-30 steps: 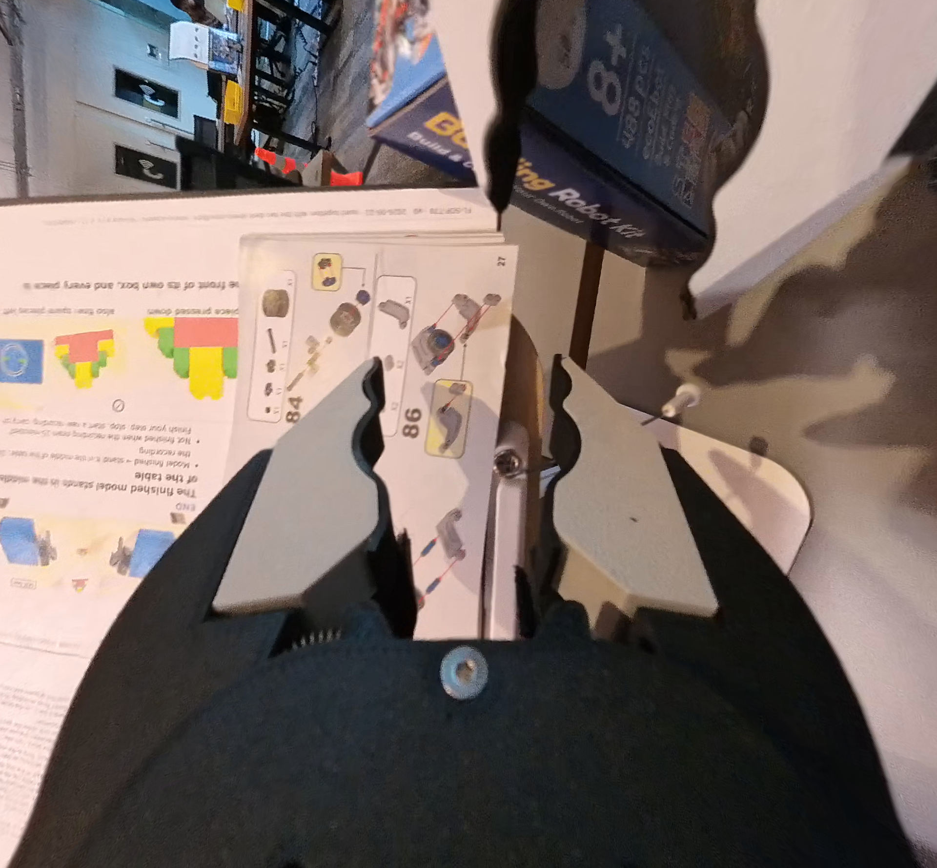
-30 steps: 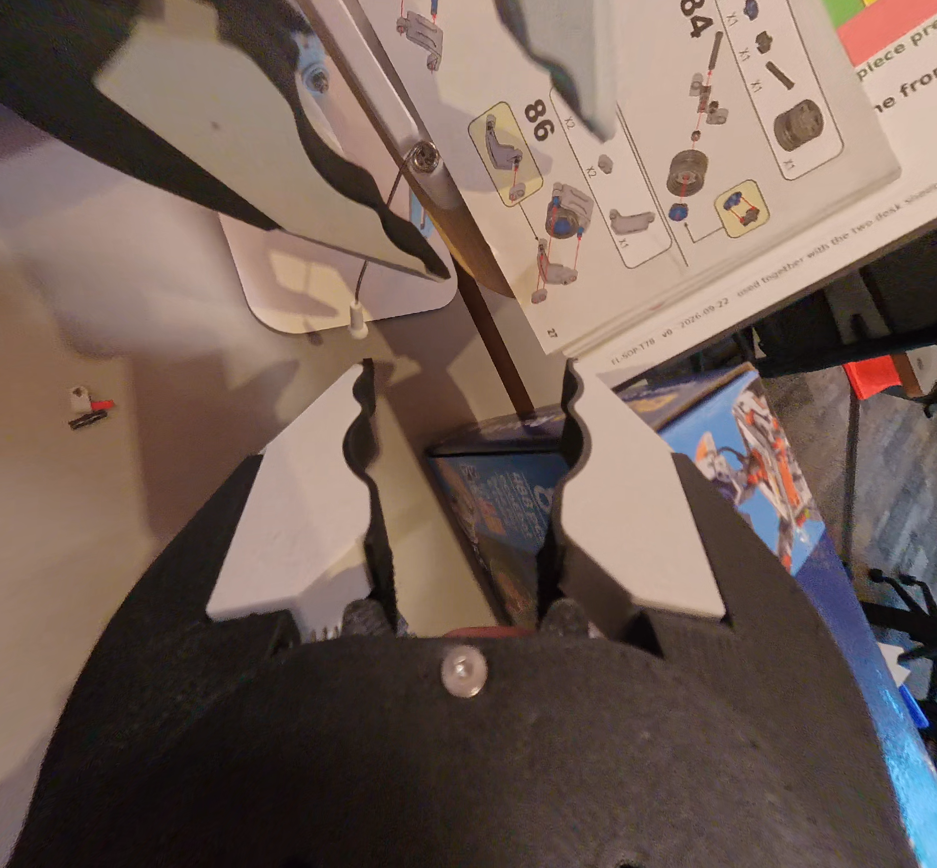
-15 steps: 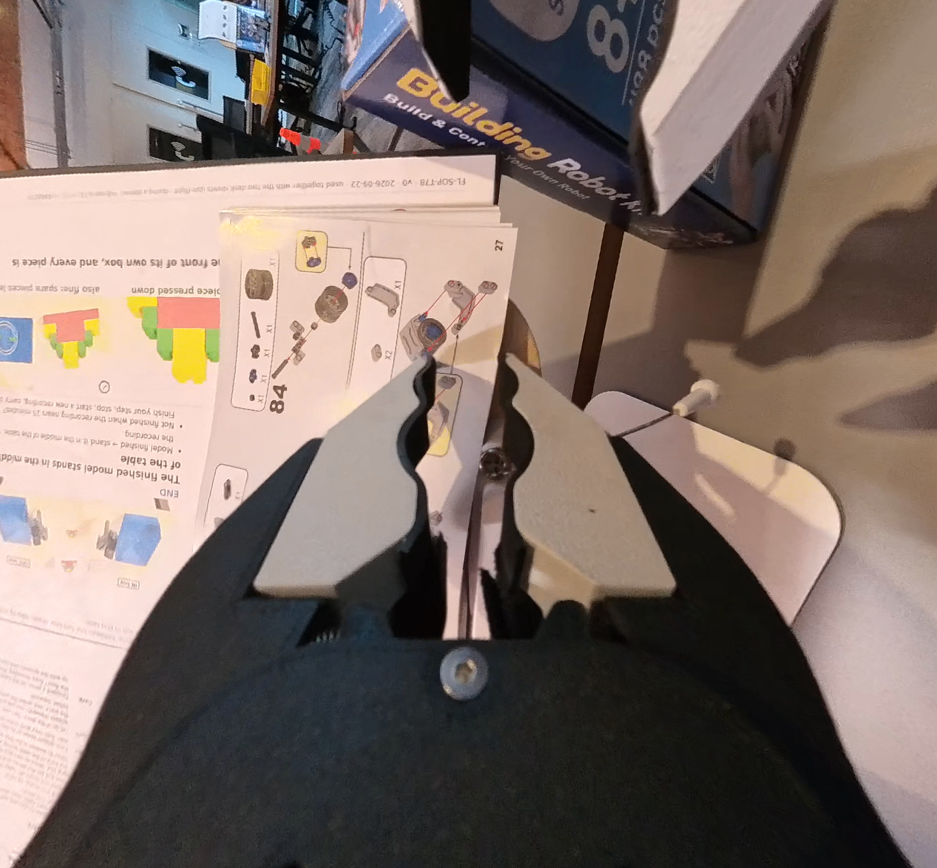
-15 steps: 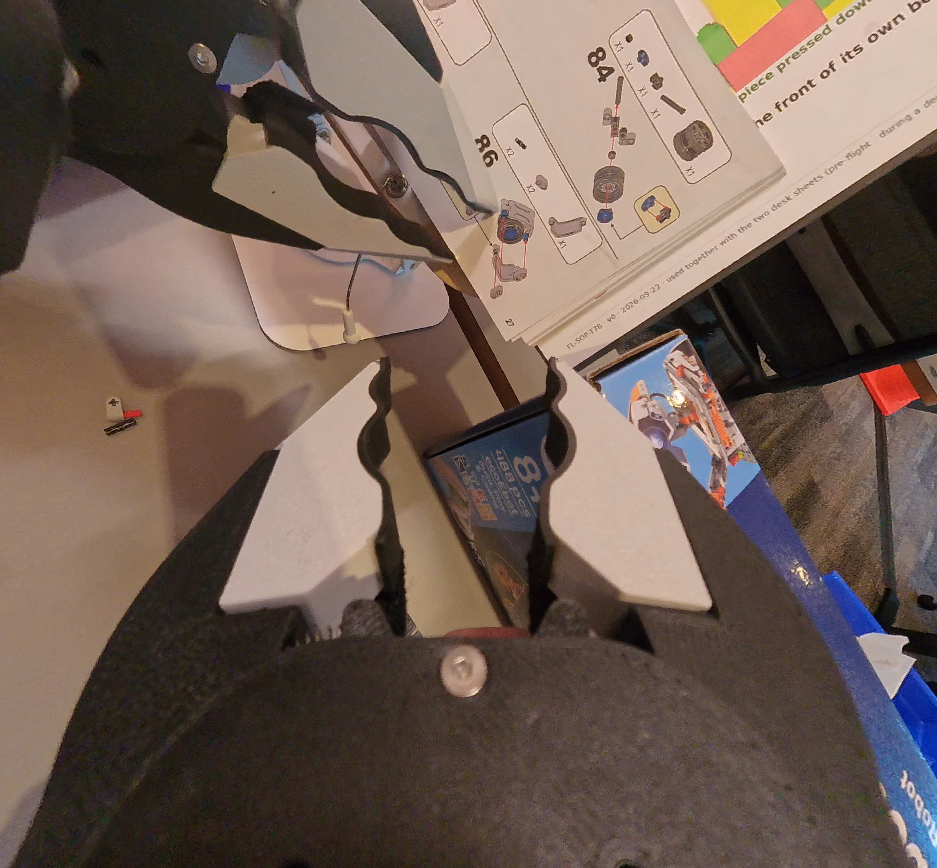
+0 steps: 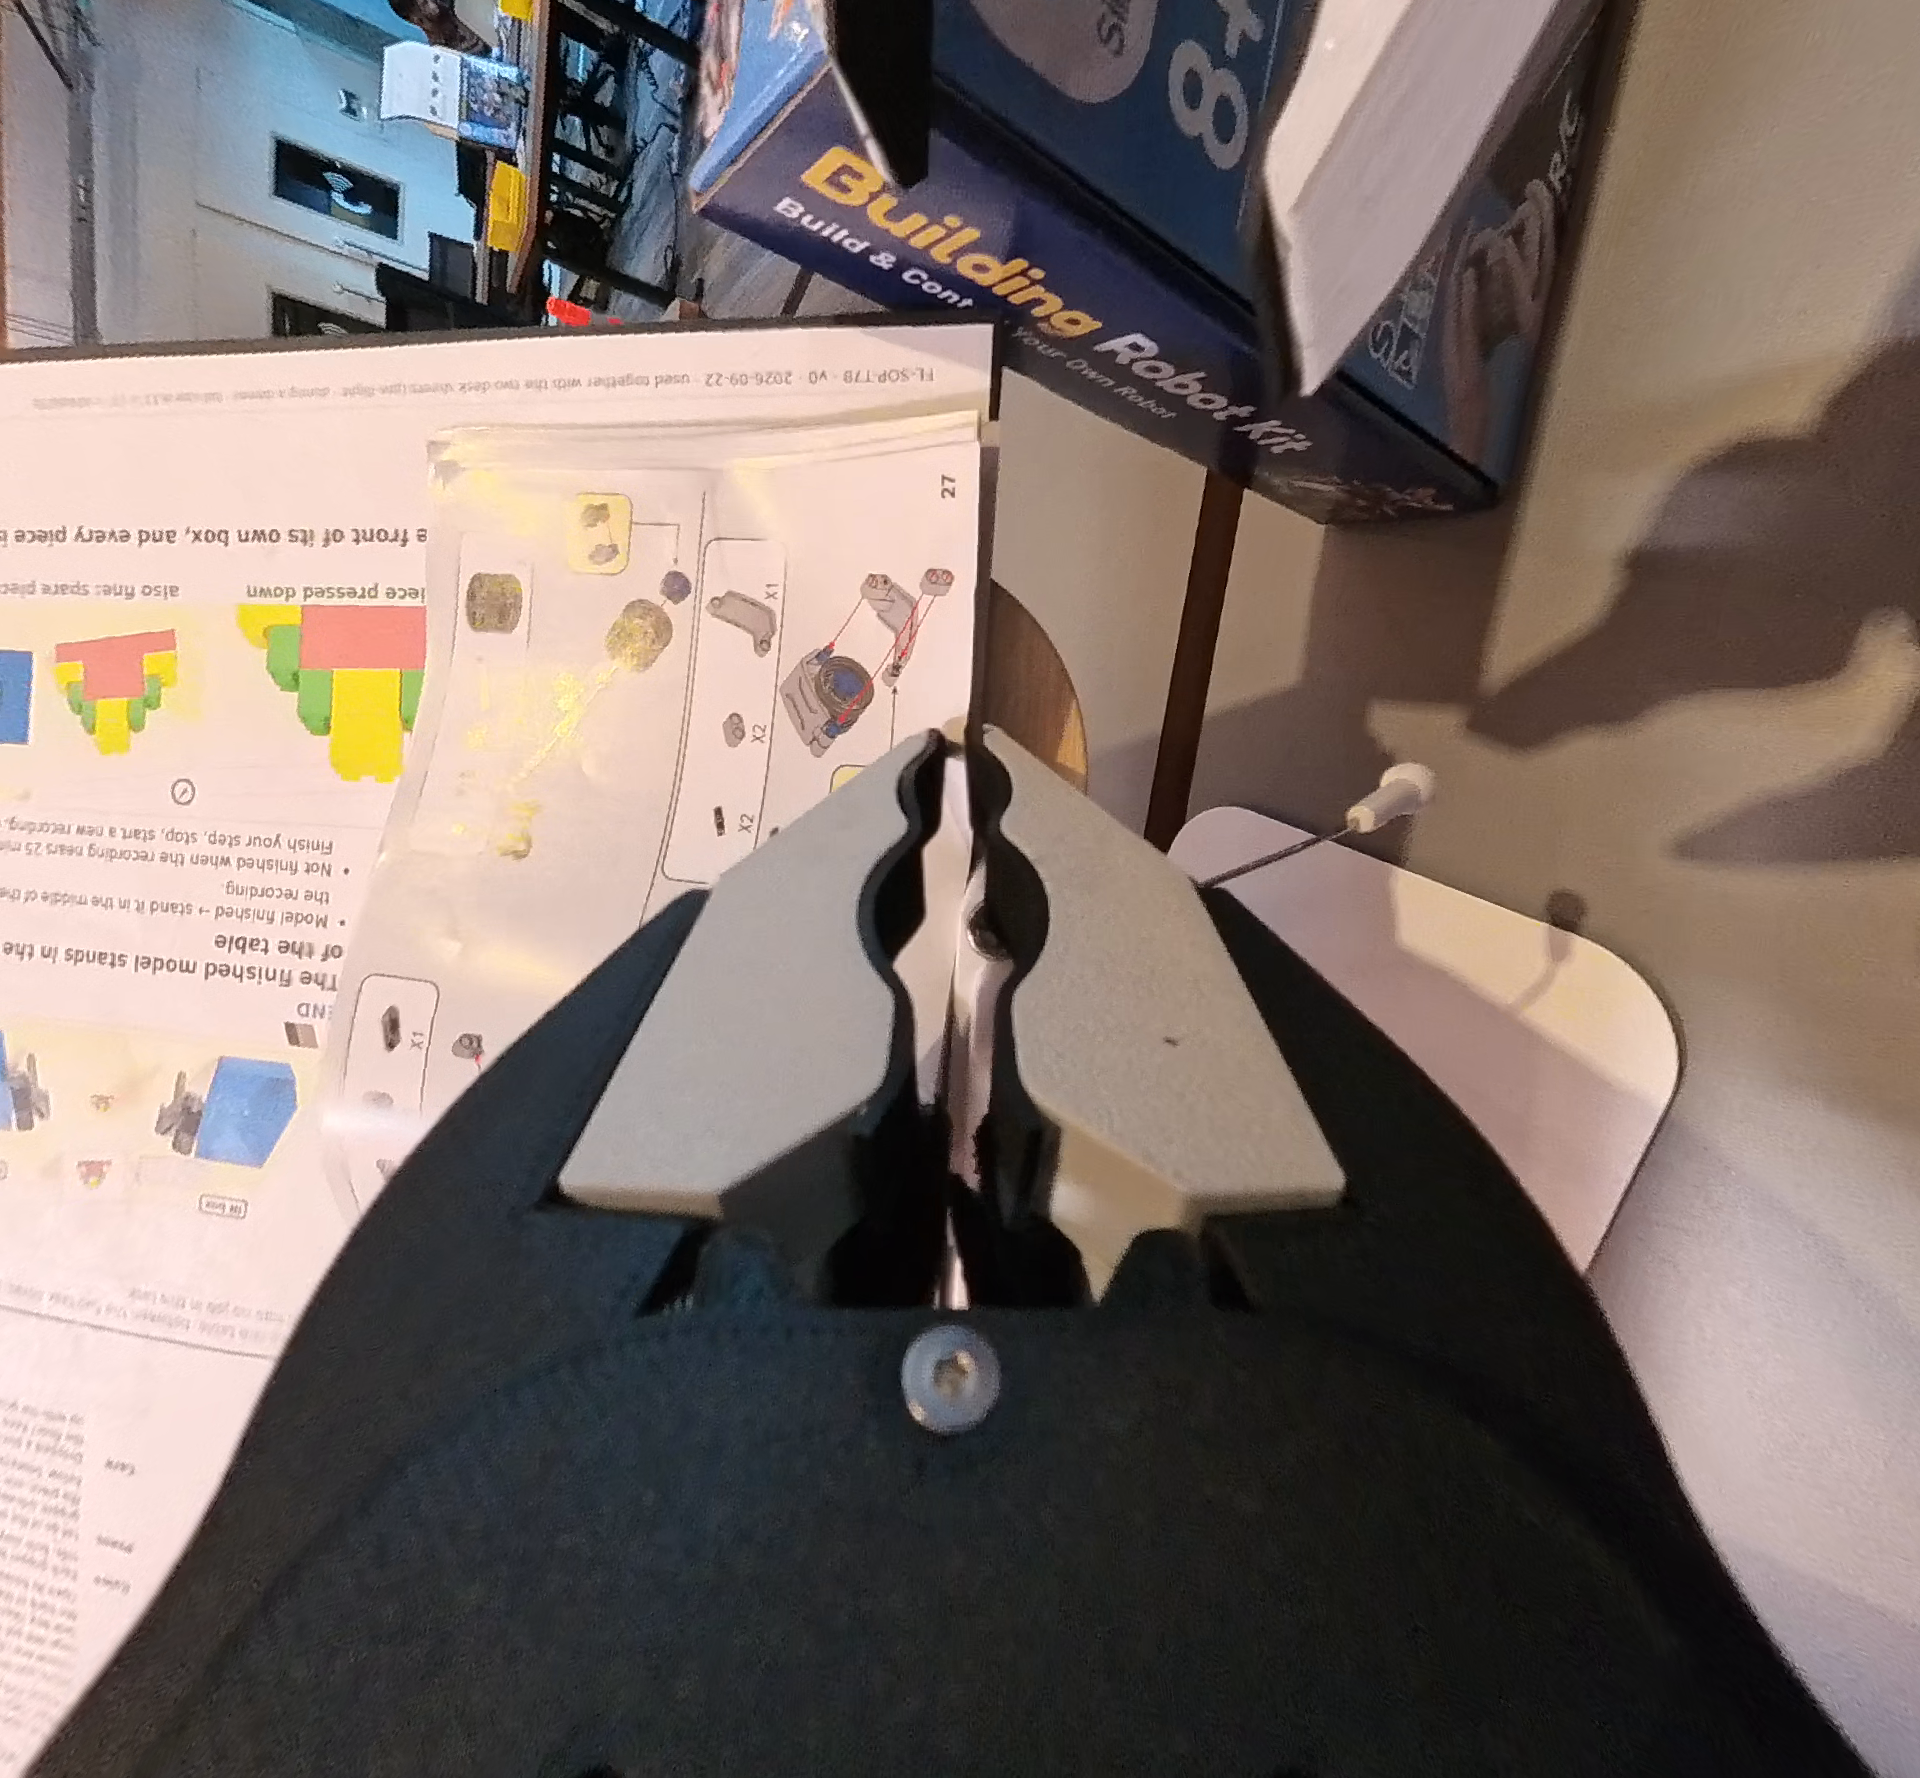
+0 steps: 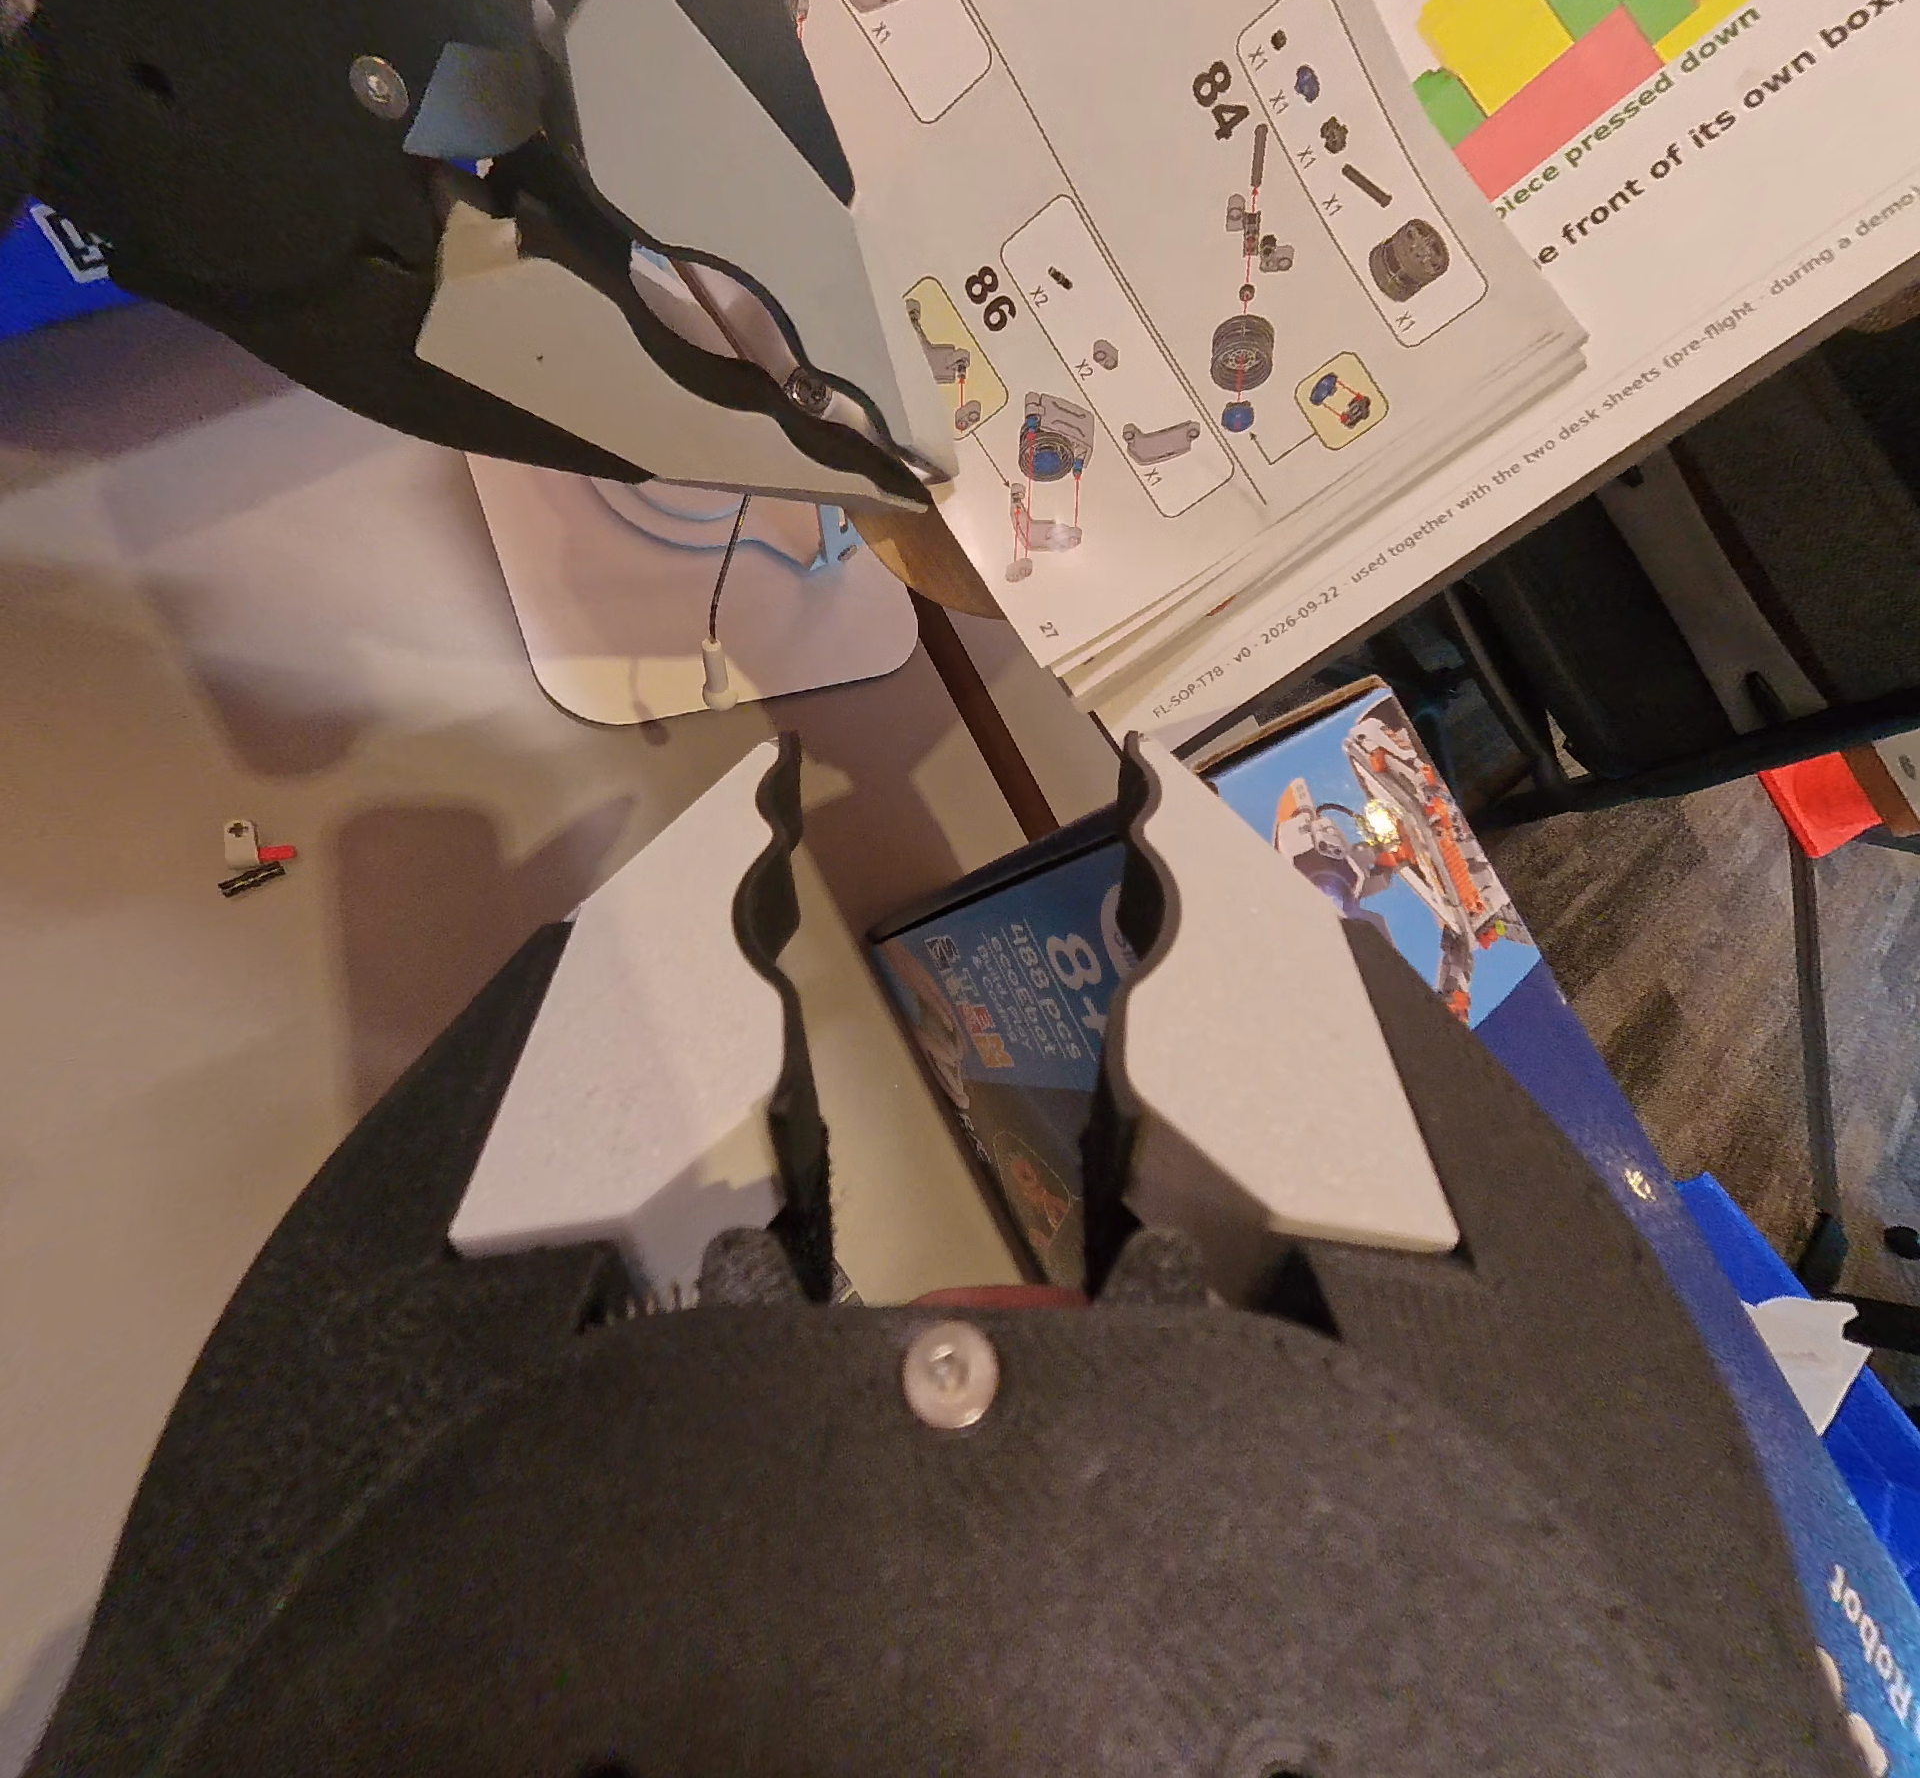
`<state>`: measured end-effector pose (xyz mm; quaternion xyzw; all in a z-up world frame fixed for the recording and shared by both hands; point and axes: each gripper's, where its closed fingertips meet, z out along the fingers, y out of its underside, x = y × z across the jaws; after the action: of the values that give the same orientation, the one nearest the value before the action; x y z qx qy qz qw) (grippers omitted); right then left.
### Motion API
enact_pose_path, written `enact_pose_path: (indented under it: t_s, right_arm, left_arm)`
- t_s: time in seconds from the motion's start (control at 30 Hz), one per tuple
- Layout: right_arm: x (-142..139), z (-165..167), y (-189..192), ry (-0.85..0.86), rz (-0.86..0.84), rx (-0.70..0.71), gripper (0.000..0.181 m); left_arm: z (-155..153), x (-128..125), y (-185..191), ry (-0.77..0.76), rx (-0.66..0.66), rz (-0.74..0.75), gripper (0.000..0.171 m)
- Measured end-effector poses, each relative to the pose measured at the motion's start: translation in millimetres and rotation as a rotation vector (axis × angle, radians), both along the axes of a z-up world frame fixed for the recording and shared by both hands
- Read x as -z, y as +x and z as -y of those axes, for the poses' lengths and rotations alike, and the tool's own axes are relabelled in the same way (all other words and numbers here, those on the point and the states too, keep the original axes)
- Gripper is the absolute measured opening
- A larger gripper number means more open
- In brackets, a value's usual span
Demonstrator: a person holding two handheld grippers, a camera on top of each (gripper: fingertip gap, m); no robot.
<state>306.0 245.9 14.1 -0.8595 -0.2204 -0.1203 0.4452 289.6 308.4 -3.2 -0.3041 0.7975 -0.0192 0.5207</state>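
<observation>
My left gripper [image 5: 961, 749] is shut on the right edge of the open instruction booklet [image 5: 707, 689], which rests on a stand in front of a larger printed sheet [image 5: 208, 523]. A metal strip with a screw [image 5: 977, 939] shows between its jaws. In the right wrist view, the left gripper [image 6: 920, 473] pinches the booklet [image 6: 1195, 201] at its lower corner. My right gripper [image 6: 961, 778] is open and empty, hovering over the blue kit box [image 6: 997, 980]. Its fingers [image 5: 1392, 97] hang at the top of the left wrist view.
The blue kit box [image 5: 1101, 201] lies beside the stand. A white base plate [image 6: 644, 616] with a white-tipped cord [image 6: 715, 679] sits on the beige table. Small loose parts [image 6: 249, 858] lie to the left. The table edge and floor [image 6: 1683, 949] are to the right. Spacing between my two grippers at the tips: around 7 cm.
My left gripper has closed from wide open onto the booklet's edge. My right gripper has drawn back from the stand, staying open.
</observation>
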Motion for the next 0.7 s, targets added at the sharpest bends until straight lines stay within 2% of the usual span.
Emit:
enact_pose_path:
  t_s: [0.33,0.7]
  right_arm:
    - [0,1,0,-0.002,-0.003,-0.006,0.06]
    - [2,0,-1,-0.007,-0.003,-0.009,0.06]
  left_arm:
    - [-3,4,-3,-0.034,0.006,-0.042,0.0]
    - [-2,-7,-6,-0.084,0.021,0.027,0.0]
